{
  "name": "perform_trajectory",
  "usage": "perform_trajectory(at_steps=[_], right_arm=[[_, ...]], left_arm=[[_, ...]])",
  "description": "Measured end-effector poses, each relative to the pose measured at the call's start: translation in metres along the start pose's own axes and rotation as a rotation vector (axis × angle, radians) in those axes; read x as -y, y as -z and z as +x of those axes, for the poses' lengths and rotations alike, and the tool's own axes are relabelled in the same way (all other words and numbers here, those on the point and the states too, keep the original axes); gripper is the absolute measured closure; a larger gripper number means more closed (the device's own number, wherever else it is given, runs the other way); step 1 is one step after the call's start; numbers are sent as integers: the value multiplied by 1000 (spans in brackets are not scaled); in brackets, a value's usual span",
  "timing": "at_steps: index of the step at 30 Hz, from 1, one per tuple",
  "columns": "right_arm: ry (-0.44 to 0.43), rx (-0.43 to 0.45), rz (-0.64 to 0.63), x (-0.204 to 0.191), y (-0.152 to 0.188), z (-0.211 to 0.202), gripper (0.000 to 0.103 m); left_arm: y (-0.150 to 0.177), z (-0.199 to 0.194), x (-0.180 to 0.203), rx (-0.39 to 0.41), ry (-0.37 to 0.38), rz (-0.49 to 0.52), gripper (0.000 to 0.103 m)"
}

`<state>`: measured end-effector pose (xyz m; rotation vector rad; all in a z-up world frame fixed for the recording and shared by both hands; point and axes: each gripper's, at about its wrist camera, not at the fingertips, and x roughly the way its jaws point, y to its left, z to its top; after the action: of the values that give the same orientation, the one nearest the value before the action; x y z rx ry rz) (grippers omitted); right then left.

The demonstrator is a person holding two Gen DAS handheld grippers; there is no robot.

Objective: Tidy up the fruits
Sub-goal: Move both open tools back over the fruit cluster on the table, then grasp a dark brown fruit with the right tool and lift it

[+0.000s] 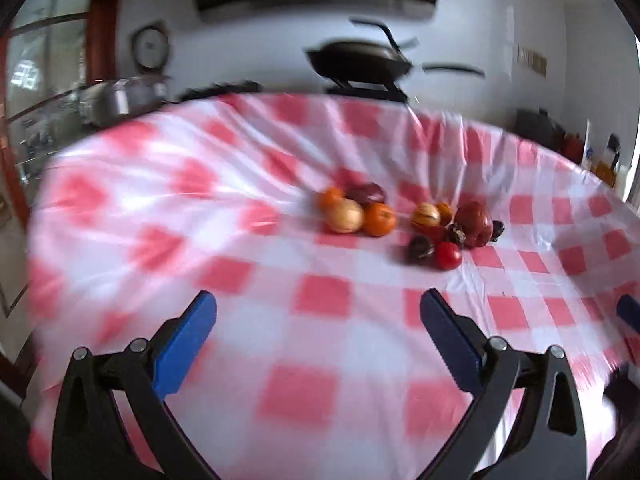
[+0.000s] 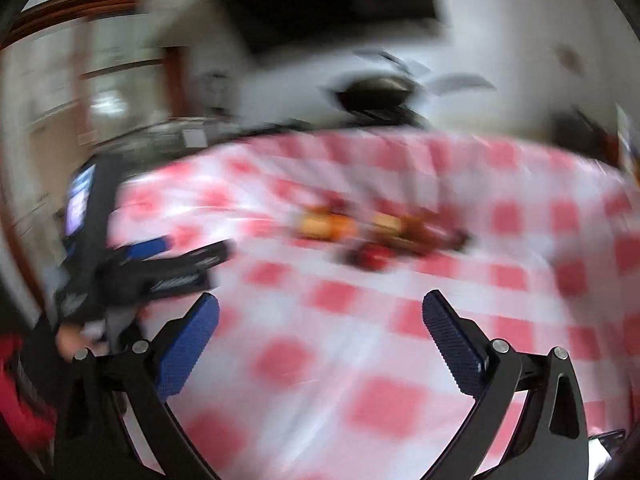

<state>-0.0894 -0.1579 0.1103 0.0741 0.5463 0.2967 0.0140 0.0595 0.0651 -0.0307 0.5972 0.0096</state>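
Left gripper: two black linkage arms, angular and cut with triangular slots, are seen at the frame's bottom; round silver pivot screws are set at the joints. Blue rectangular pads with a ribbed texture are fitted on the inner faces. Right gripper: same build, black arms, silver screws, blue pads with a fine dotted grip pattern. A red sleeve is seen, blurred, at the right view's lower left edge.
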Motion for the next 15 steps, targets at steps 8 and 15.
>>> perform_trajectory(at_steps=[8,15], right_arm=[[327,-233,238,149,-24,145,16],[287,-267,208,173,-53,205,34]], left_arm=[[-17,97,43,-38,95,-106,1],[-8,93,19,-86,256,-184,1]])
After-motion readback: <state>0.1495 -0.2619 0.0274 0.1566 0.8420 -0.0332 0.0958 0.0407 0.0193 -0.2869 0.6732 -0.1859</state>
